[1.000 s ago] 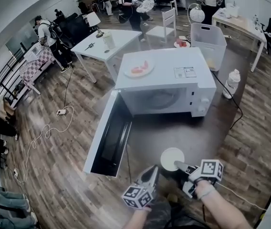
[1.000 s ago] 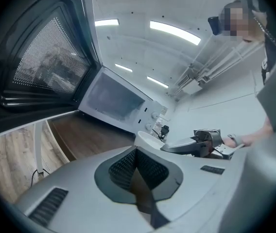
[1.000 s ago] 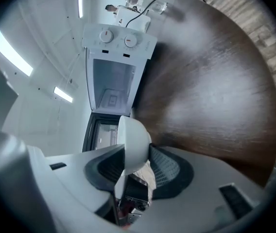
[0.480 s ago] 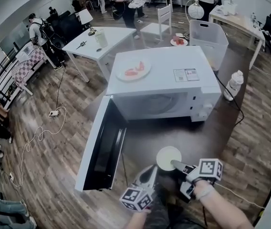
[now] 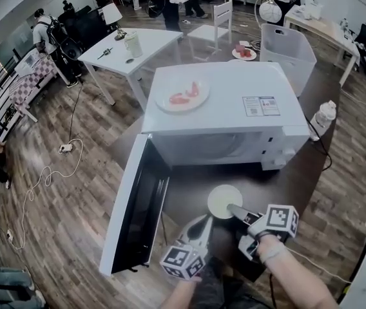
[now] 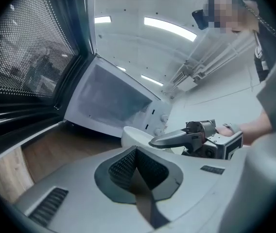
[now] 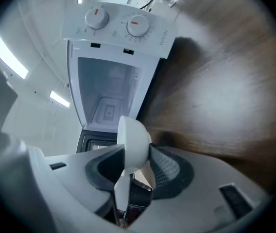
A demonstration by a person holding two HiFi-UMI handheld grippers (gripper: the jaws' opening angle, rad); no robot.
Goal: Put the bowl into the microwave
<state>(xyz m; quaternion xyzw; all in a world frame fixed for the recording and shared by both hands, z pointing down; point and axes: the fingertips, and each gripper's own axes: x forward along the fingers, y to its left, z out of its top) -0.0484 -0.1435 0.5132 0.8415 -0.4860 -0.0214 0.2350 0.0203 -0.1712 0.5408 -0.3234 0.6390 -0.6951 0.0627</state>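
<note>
1. The right tool (image 7: 133,160) pinches the small, round white bowl (image 5: 223,200) by its rim. Its jaws stand fairly wide, 1 inside the wall and 1 outside.
2. The bowl hangs in the air above the dark counter (image 5: 279,188), just in front of the open cavity (image 7: 108,98) of the white microwave oven (image 5: 234,124).
3. The step in hand looks like the carry-in. Keep the bowl level and aim for the middle of the opening, clear of the swung-out door (image 5: 133,214) and the knob panel.
4. Rest it on the cavity floor before loosening, then draw straight back.
5. The left tool (image 6: 137,174) is closed on nothing beside the right one. It is best kept aside.
6. The bowl looks smooth, plain, thin-rimmed and empty. A rim pinch on it may slip if tilted.
</note>
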